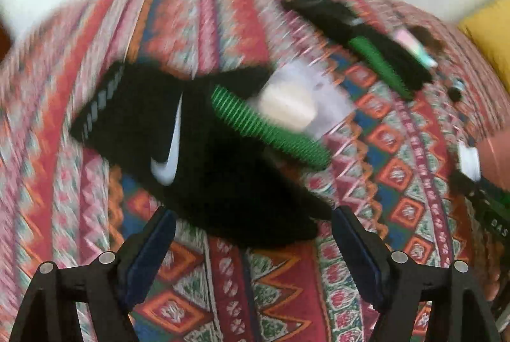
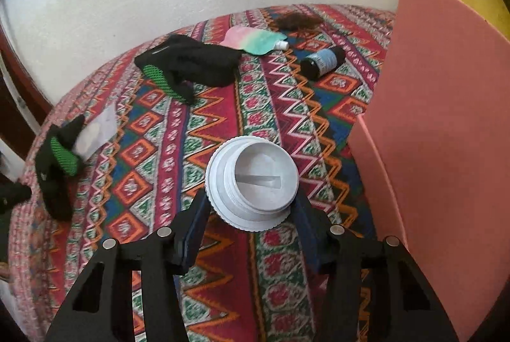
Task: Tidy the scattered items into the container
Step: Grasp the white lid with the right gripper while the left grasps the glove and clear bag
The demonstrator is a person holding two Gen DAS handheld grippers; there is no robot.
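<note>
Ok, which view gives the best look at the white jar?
The right wrist view. There the white jar sits sharp and centred between the right gripper fingers, its open mouth facing the camera. In the left wrist view it is only a blurred white shape at the right edge, partly cut off.

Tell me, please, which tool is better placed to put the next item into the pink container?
Right. The right tool is shut on the white lid, and the pink container stands directly beside it. The left tool is open and empty, just short of the black sock.
</note>
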